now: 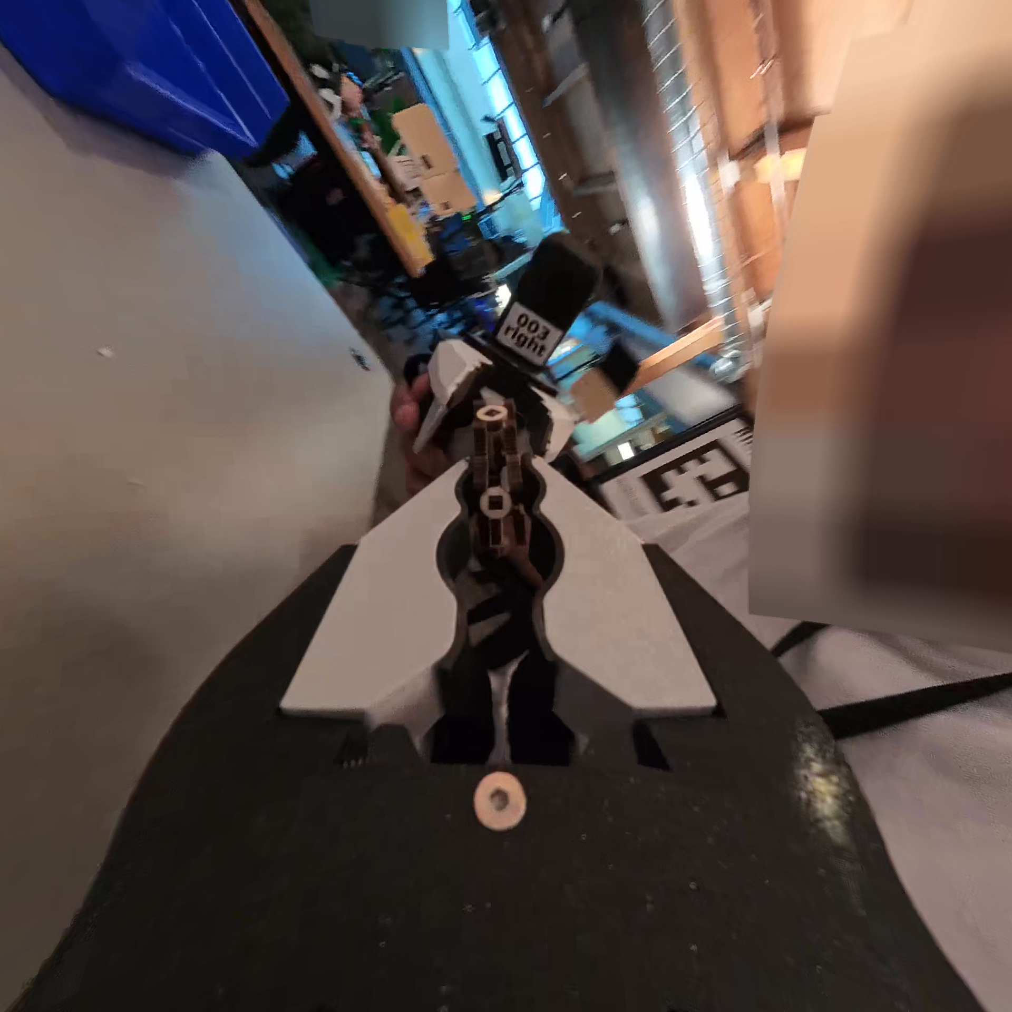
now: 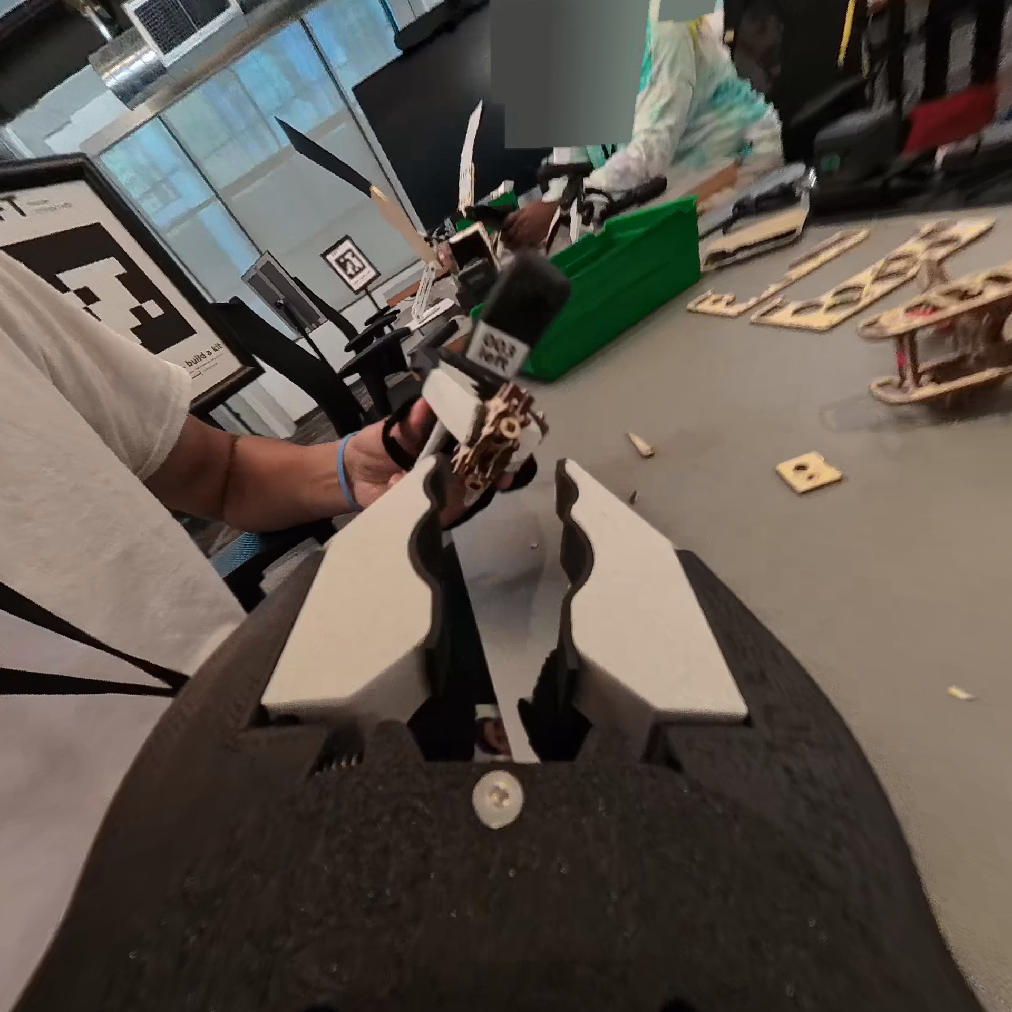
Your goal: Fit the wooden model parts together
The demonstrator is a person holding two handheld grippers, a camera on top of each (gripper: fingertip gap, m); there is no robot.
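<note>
- Grey tabletop (image 2: pixel 739 575) runs under both tools, with glass walls and office chairs behind.
- Left gripper (image 1: pixel 495 465), seen also from the right wrist view (image 2: pixel 495 438), is clamped on a small wooden assembly (image 1: pixel 497 493) of stacked laser-cut pieces, held in the air above the table.
- Right gripper (image 2: pixel 495 476) stands with a wide gap between its grey fingers (image 2: pixel 383 575), nothing in them; it faces the assembly closely.
- Each tool carries a small white sticker with black print on its dark body.
- A framed sign (image 2: pixel 98 285) with a black-and-white block marker stands at left.
- Wooden cut-out sheets (image 2: pixel 838 285) and a partly built wooden frame (image 2: pixel 942 345) lie further off, near a green bin (image 2: pixel 619 295).
- One loose square wooden piece (image 2: pixel 809 471) lies flat; a blurred splinter, possibly wood, is beside it.
</note>
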